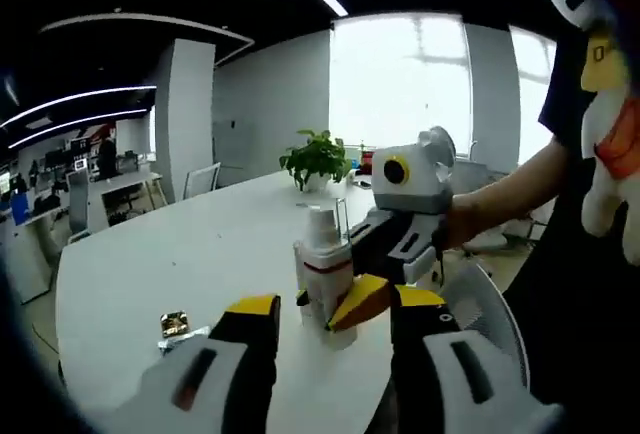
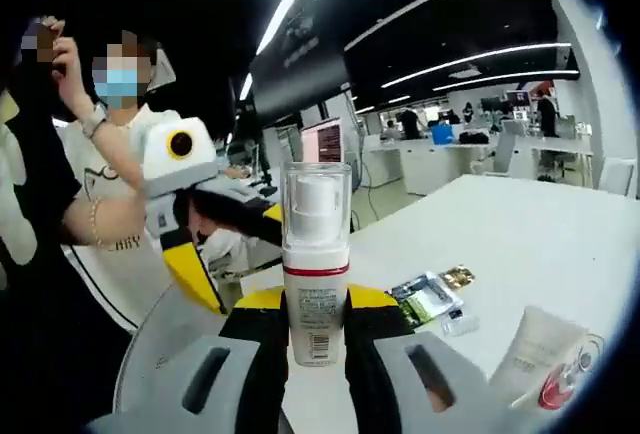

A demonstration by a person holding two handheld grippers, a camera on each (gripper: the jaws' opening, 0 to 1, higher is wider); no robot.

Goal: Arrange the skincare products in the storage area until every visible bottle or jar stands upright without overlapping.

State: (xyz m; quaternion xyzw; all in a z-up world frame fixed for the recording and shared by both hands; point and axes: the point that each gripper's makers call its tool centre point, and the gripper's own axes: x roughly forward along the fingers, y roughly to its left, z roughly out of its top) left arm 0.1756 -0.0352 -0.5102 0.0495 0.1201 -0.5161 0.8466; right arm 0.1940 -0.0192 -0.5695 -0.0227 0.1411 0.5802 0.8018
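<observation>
White table [image 1: 180, 254]: a long white top, landmark for all places below; its rounded near edge shows in the left gripper view, and much bare surface lies toward the far end.
Pump bottle [image 2: 316, 264]: white body, red band, clear cap; it stands upright close to the near edge of the table, between the two yellow-tipped jaws of the right gripper.
Right gripper [image 2: 316, 304]: its jaws are pressed on both sides of the pump bottle at the lower body, so it is clamped on the bottle; in the left gripper view it comes in from the right [image 1: 365, 299], held by a person's hand [image 1: 465, 219].
Left gripper [image 1: 335, 309]: its jaws stand apart with nothing between them, low over the near edge of the table, just in front of the pump bottle [image 1: 322, 269].
Tube [image 2: 545, 359]: white with a red mark, lying on its side on the table, well apart from the bottle, near the edge of the right gripper view.
Sachets [image 2: 428, 297]: small flat packets, green and gold, lying on the table beyond the bottle, with bare table around them.
Gold packet [image 1: 175, 324]: lies on the table beside the left jaw.
Potted plant [image 1: 318, 159]: stands at the far end of the table, well apart from the bottle.
Open room: the table behind and to the side of the bottle is bare white surface.
</observation>
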